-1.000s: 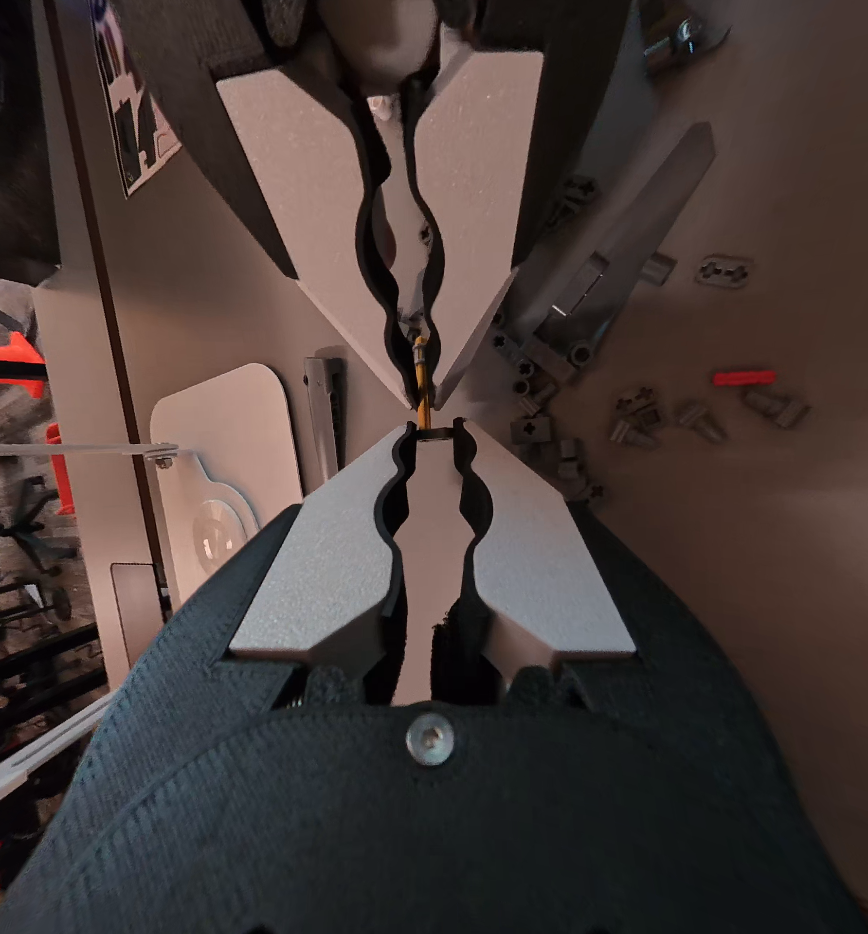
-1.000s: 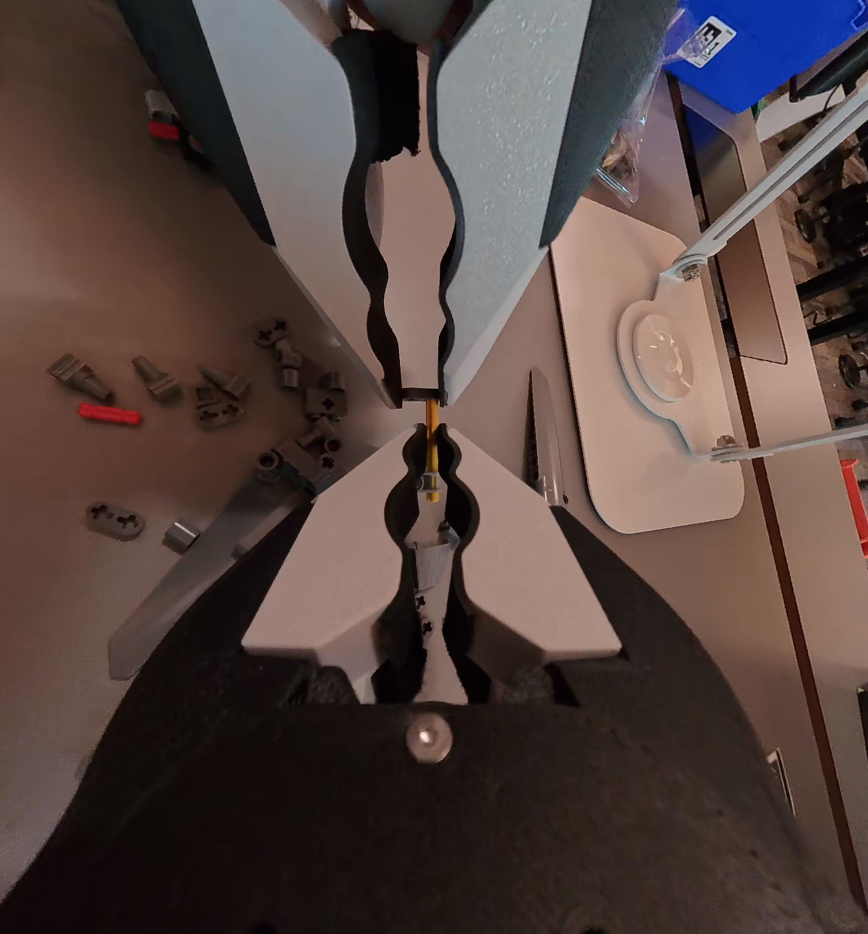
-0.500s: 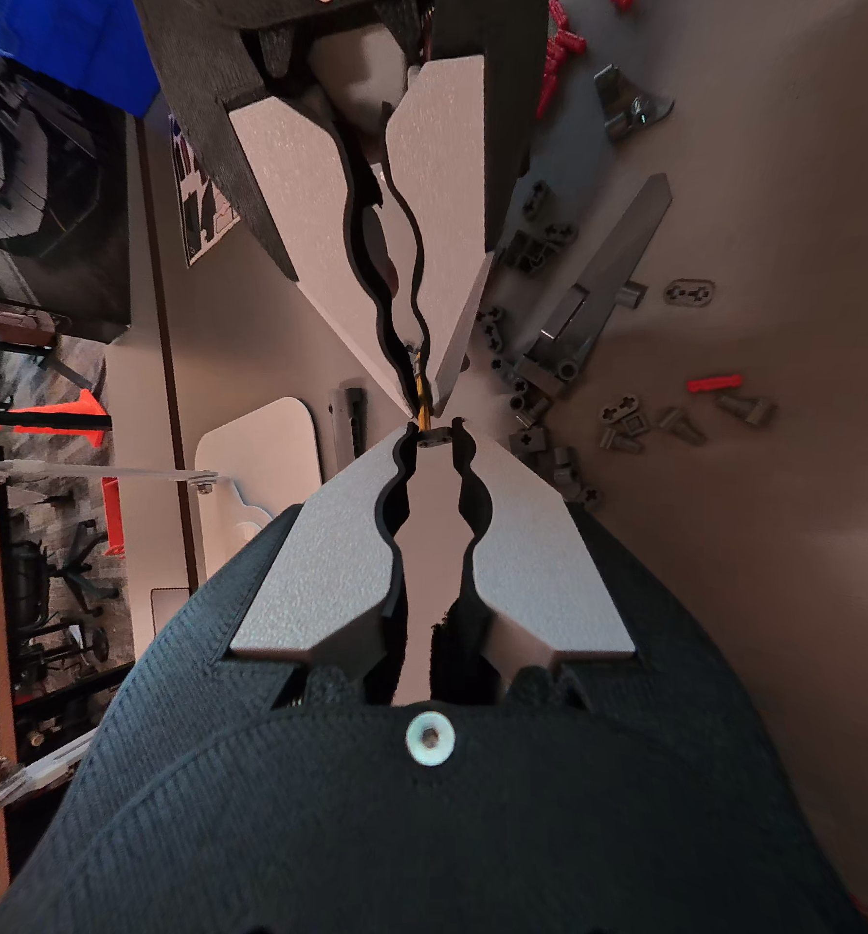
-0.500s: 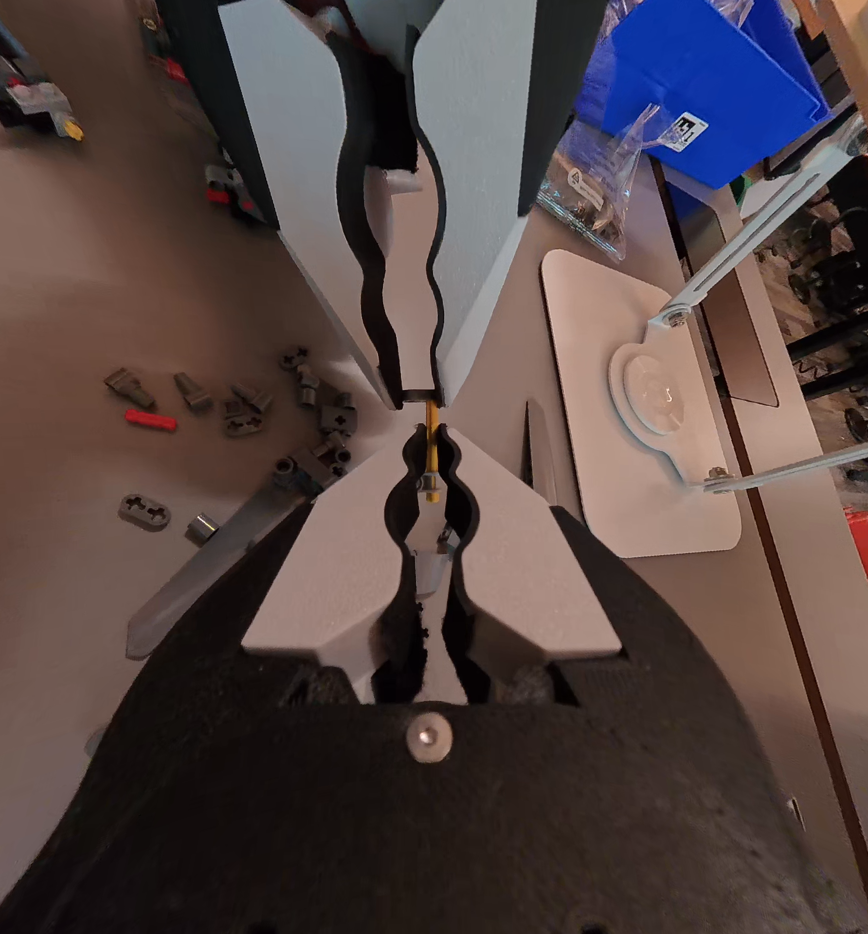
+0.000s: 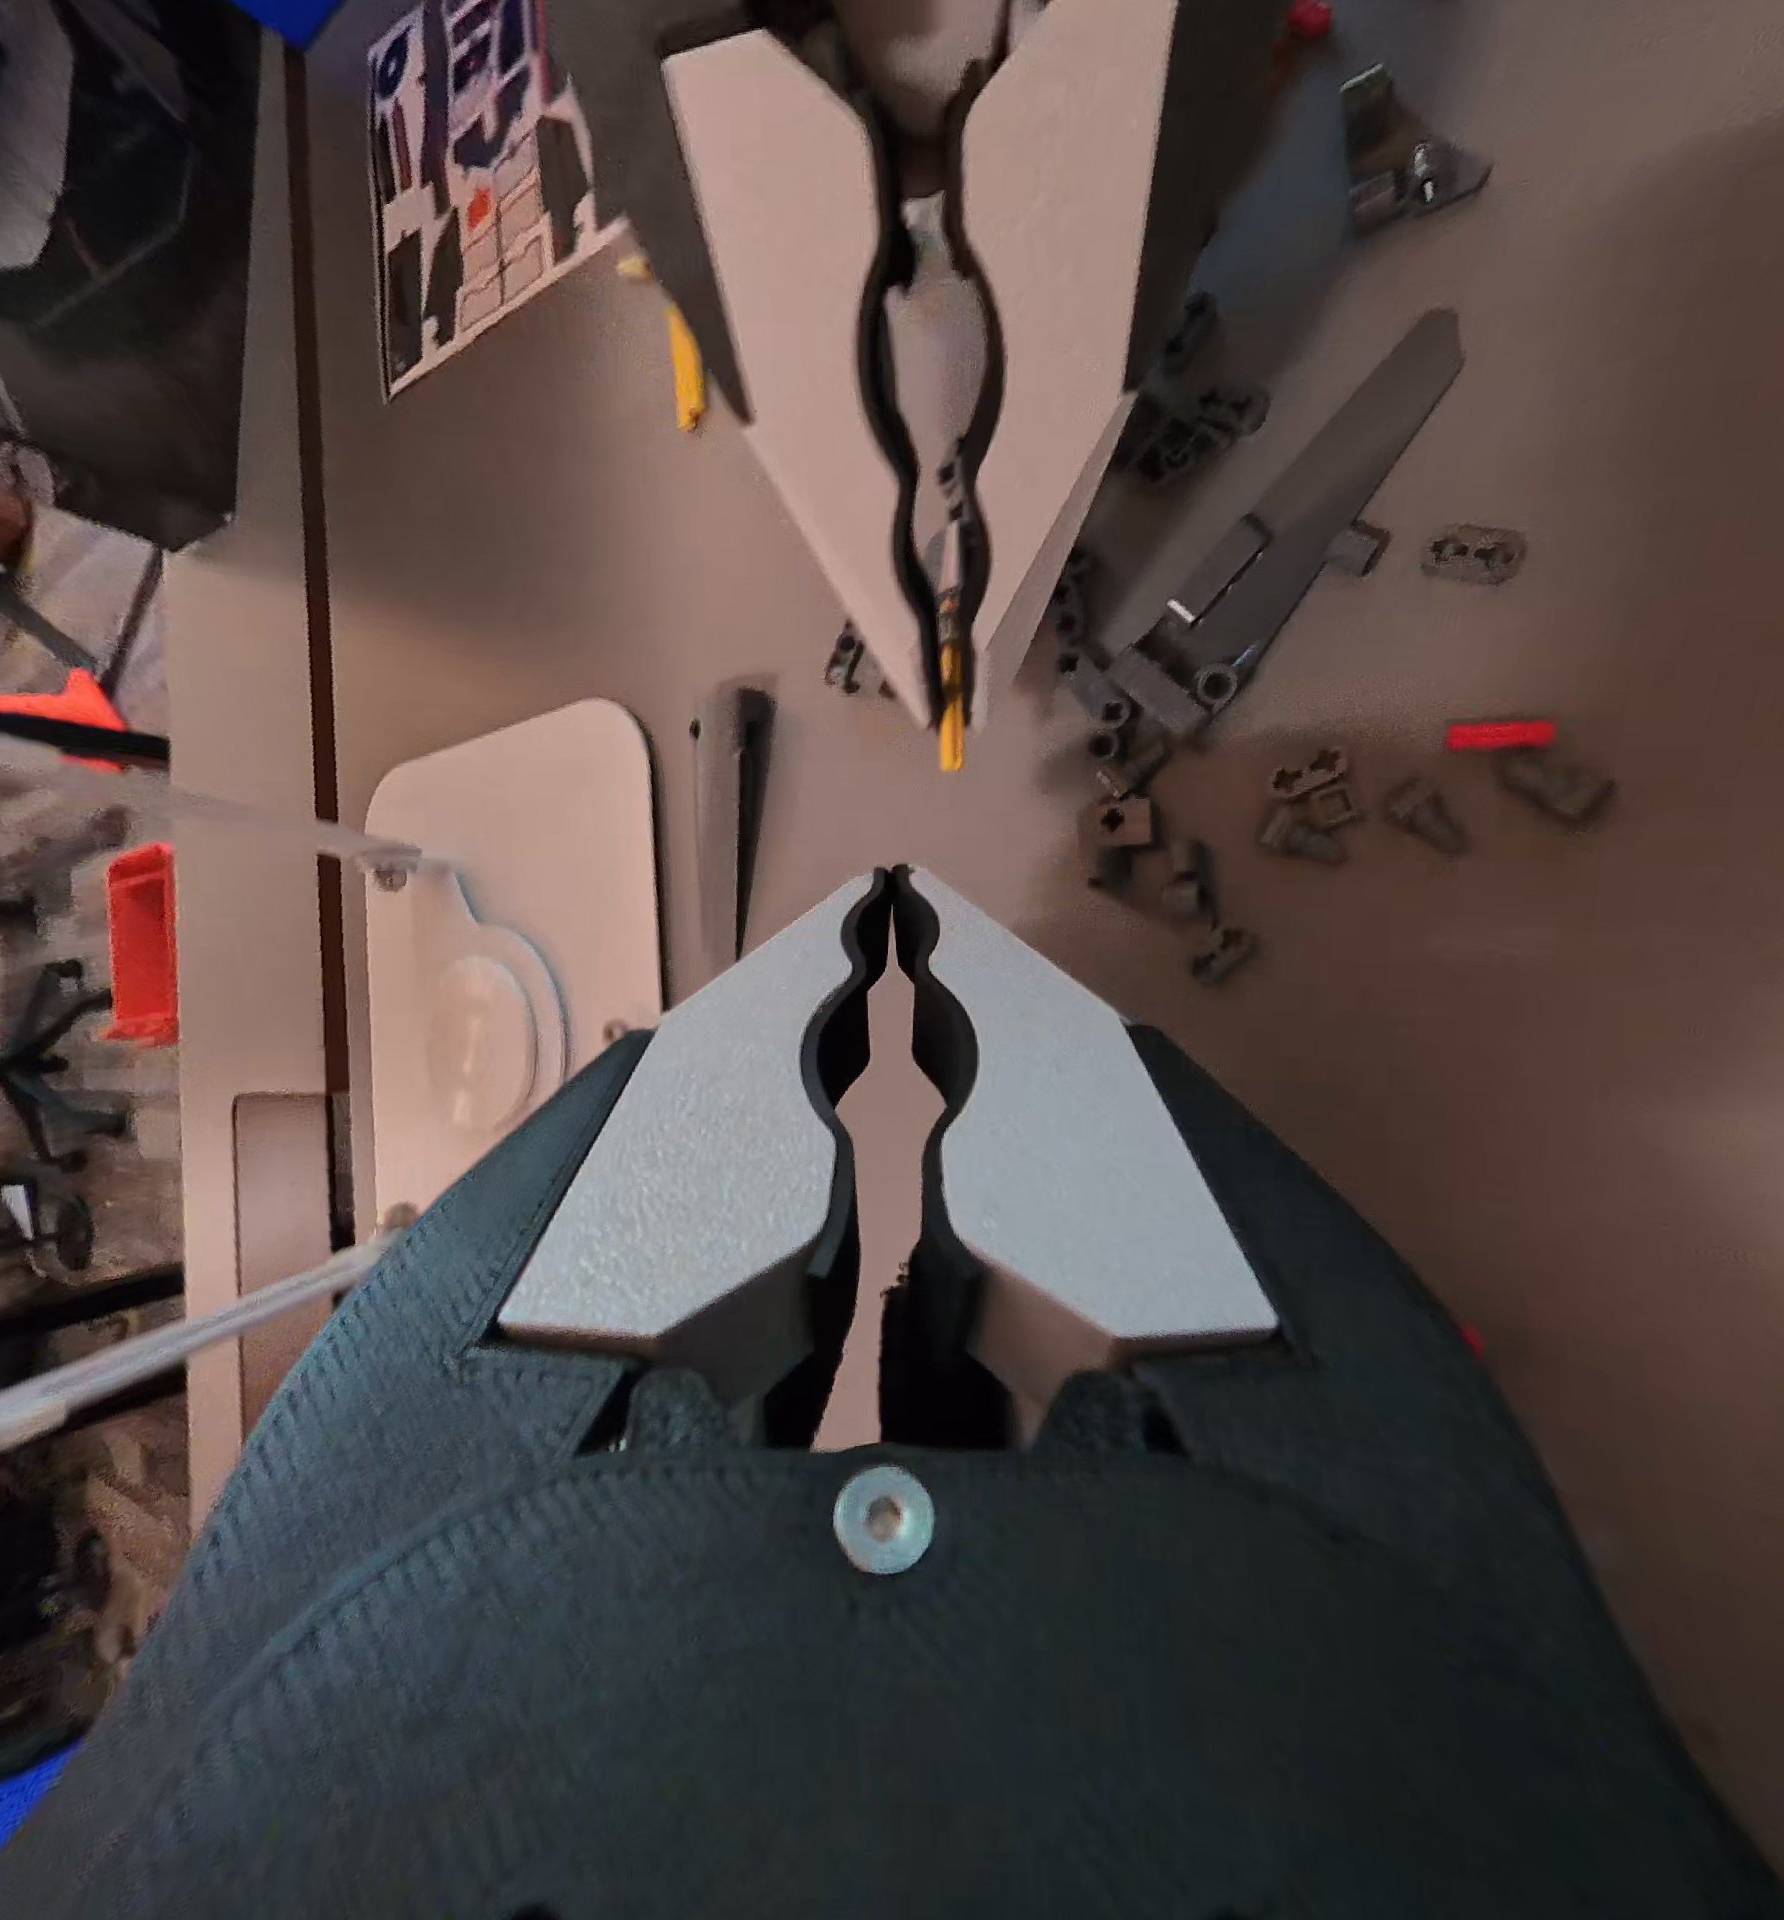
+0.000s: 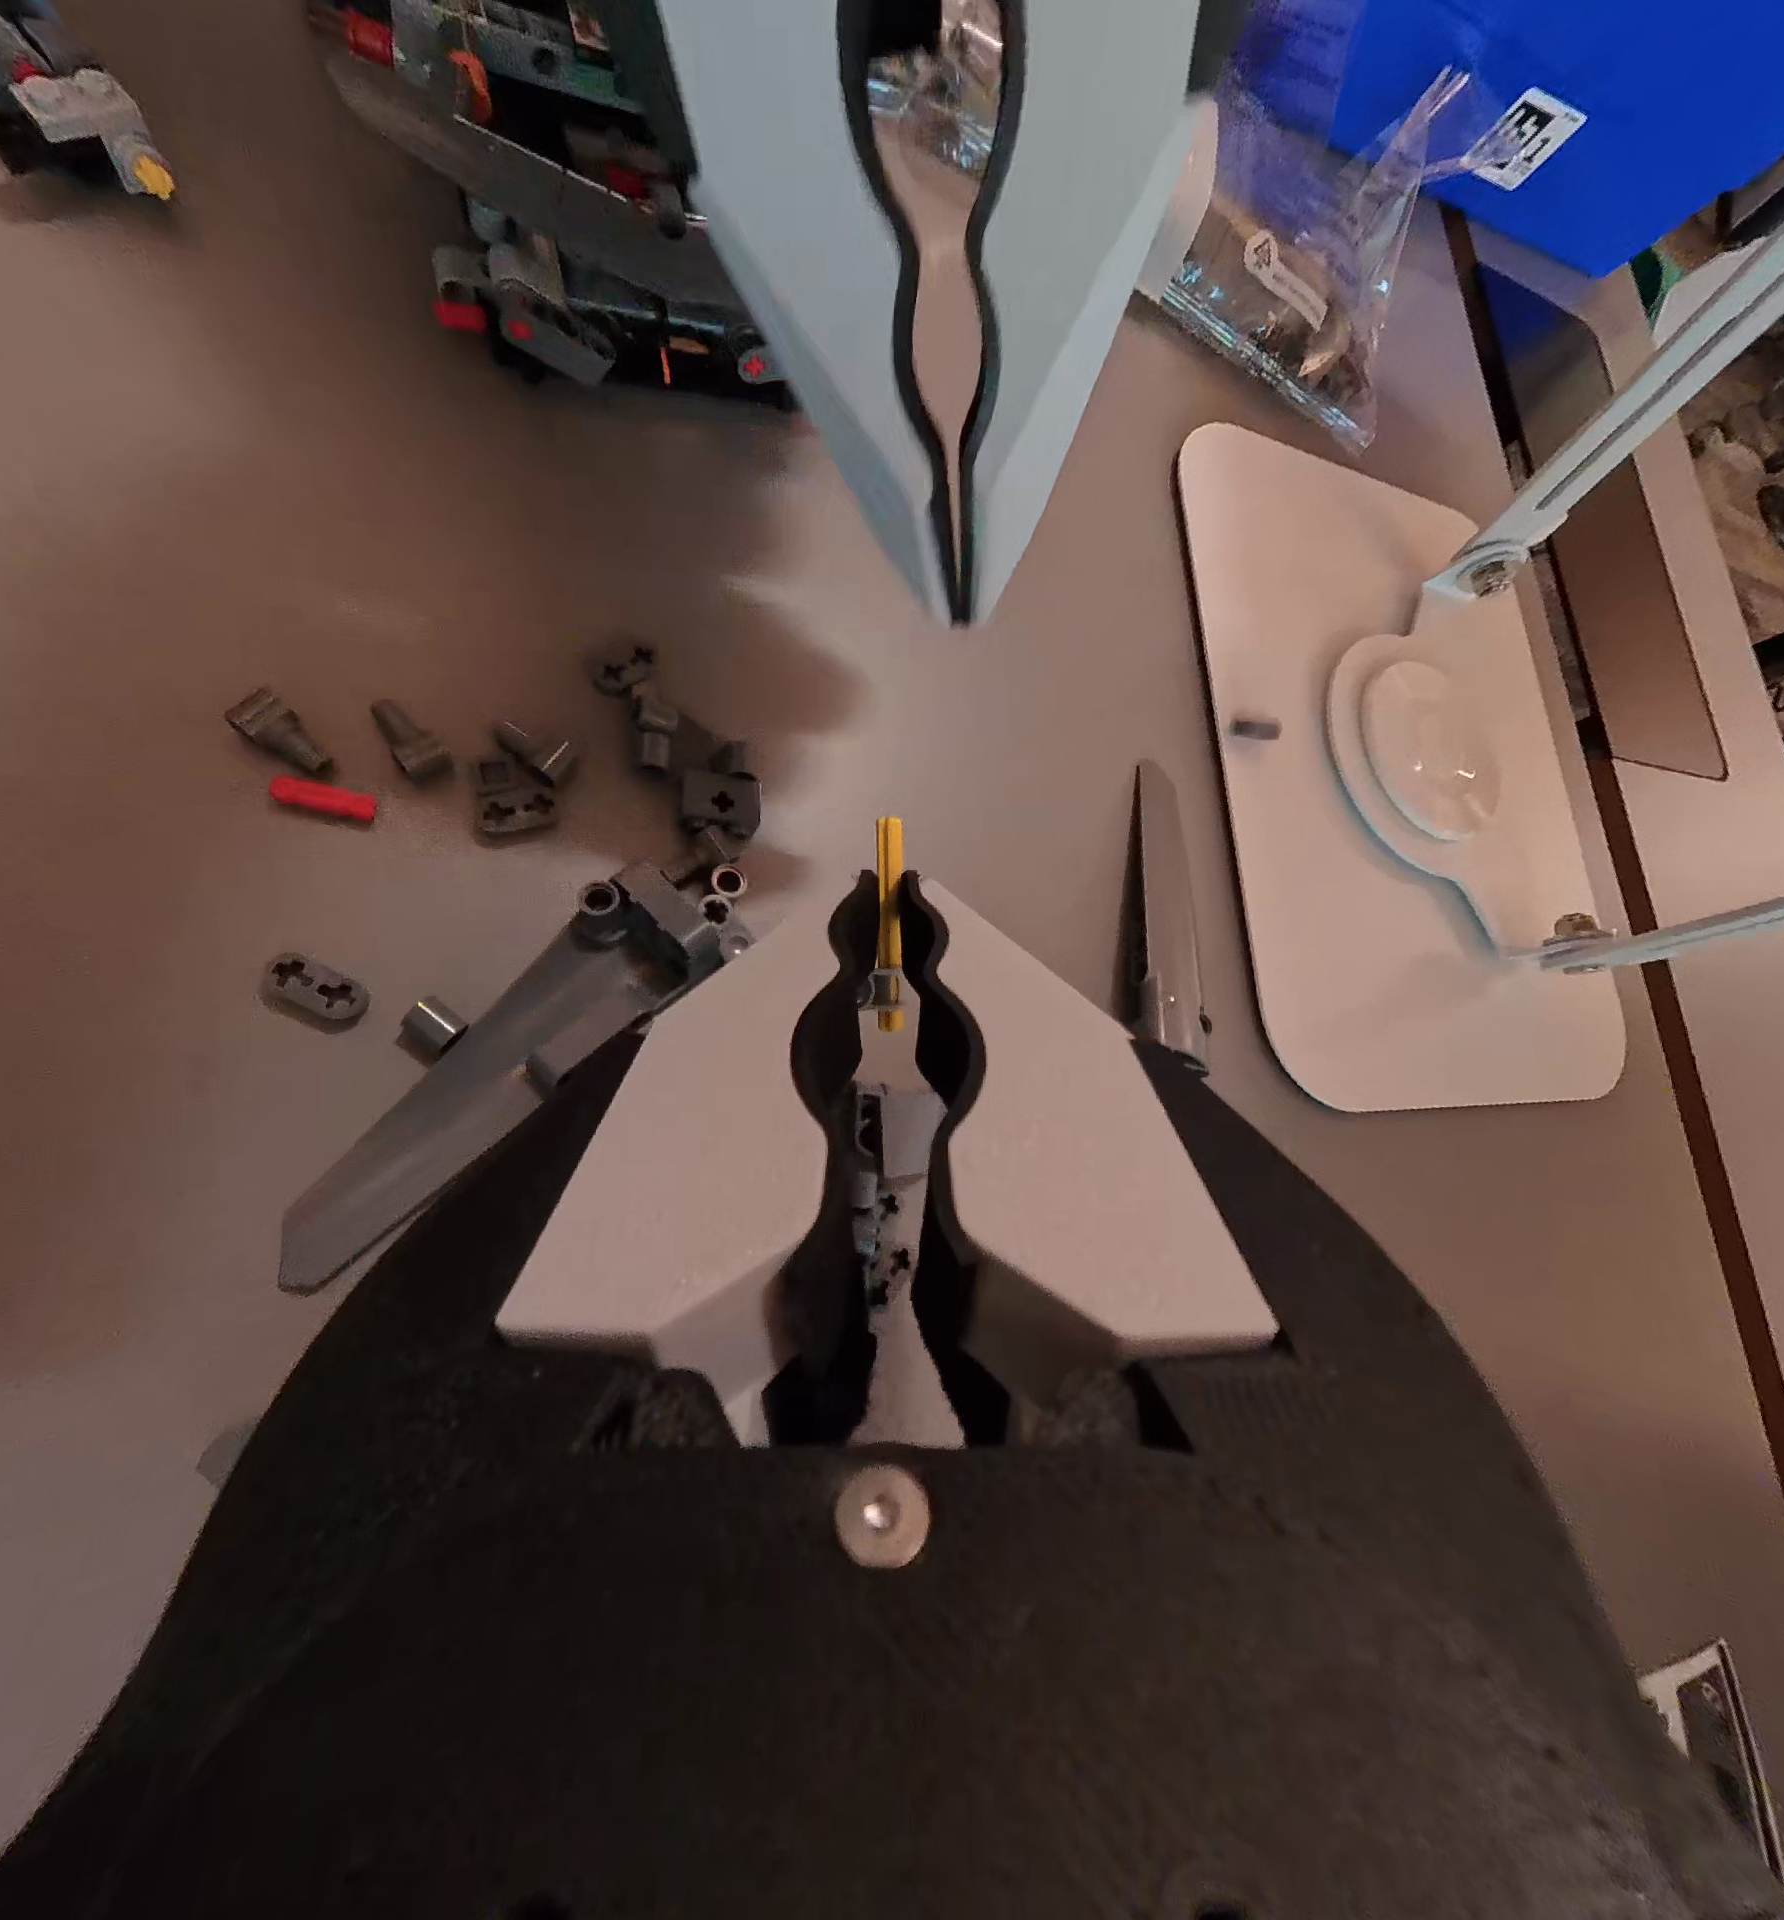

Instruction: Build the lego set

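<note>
Right gripper (image 6: 886, 883) pinches a thin yellow axle (image 6: 888, 914) between its black pads, which press on it from both sides; the axle's tip sticks out past the fingertips, and a small grey collar sits on it further back inside the jaws. More grey pieces show deeper in the throat of this gripper, though how they join the axle I cannot tell.

Left gripper (image 5: 893, 878) has its fingertips pressed together with nothing between them. It sits tip to tip opposite the right one, apart from it, with bare table between; the left wrist view shows the axle (image 5: 950, 717) poking from the right gripper's tips (image 5: 945, 707) toward it.

As a judgement only: the axle rests with one gripper alone, and any transfer or fitting would need the left jaws to spread first and line up on the protruding tip.

Both grippers are held low over the brown table (image 6: 140, 520), pointing at one another along nearly one line, fingers roughly level with the surface.

Just beside the right gripper lie a long grey blade-shaped panel (image 6: 472, 1091), a scatter of small grey connectors (image 6: 659, 748), a red pin (image 6: 322, 800) and an oval grey link (image 6: 314, 989). On its other side lie a slim dark wedge (image 6: 1153, 914) and a white stand base (image 6: 1387, 779), with a clear bag (image 6: 1283, 270) and blue bin (image 6: 1594, 114) beyond.
</note>
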